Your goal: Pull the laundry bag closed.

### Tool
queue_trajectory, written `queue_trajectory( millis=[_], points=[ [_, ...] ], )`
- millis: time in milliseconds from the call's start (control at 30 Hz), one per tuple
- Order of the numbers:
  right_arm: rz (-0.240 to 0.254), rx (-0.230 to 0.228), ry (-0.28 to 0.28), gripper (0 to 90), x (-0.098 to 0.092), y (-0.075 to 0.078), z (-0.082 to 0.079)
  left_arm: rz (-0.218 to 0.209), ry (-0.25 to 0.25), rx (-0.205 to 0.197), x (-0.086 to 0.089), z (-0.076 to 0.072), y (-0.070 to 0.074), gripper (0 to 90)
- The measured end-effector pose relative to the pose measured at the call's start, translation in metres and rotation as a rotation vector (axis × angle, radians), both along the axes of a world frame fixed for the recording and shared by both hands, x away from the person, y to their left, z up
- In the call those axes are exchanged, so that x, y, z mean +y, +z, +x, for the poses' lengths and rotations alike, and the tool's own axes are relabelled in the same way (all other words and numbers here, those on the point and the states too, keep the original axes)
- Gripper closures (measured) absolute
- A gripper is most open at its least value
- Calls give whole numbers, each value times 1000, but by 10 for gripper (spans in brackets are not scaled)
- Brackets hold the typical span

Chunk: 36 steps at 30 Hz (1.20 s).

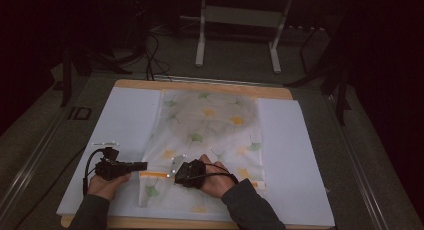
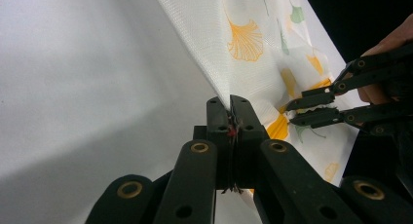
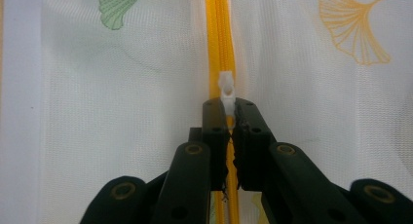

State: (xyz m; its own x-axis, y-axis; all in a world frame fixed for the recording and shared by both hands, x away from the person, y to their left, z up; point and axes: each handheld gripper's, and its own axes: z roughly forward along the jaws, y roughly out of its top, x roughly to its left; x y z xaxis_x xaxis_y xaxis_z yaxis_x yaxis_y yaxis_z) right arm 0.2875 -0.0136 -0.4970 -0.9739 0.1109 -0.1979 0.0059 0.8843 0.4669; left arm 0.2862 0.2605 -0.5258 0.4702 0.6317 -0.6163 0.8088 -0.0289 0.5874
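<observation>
The left tongs (image 2: 230, 103) pinch the leaf-print mesh bag's (image 1: 210, 125) edge; the right tongs (image 3: 229, 107) pinch its white zipper pull (image 3: 226, 90).

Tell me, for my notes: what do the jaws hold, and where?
Left gripper: bag's edge. Right gripper: white zipper pull.

The room is kept dim, with the far side and both edges lost in near darkness. A grey floor (image 1: 235, 55) is seen beyond the wooden table (image 1: 200, 86), which is covered by a white sheet (image 1: 125, 115), and dark cables (image 1: 152, 55) are trailed across it. A pale metal stand (image 1: 240, 20) with two legs is set behind the table, and dark frame legs (image 1: 342, 85) are made out at the right
</observation>
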Motion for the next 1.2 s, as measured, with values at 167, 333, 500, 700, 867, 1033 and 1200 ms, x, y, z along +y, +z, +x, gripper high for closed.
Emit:
queue_trajectory(
  millis=[167,333,500,700,867,1033,1200],
  points=[
    [-12,-7,1,848,-2,2,0,-1,6,-3,1,0,0,889],
    [-12,-2,-13,848,-8,1,0,-1,10,-2,1,0,0,889],
    [-23,-8,-10,848,-12,2,0,-1,12,-2,2,0,0,889],
    [-25,-11,-11,848,-17,4,-2,-3,11,-2,2,0,0,889],
    [-31,-14,-13,848,-18,4,-3,-5,8,-2,2,0,0,889],
    [-35,-16,-13,848,-21,4,-4,-4,10,-1,2,0,0,889],
    [-35,-10,-28,848,-29,3,-3,-3,15,1,3,0,0,889]
  ],
)
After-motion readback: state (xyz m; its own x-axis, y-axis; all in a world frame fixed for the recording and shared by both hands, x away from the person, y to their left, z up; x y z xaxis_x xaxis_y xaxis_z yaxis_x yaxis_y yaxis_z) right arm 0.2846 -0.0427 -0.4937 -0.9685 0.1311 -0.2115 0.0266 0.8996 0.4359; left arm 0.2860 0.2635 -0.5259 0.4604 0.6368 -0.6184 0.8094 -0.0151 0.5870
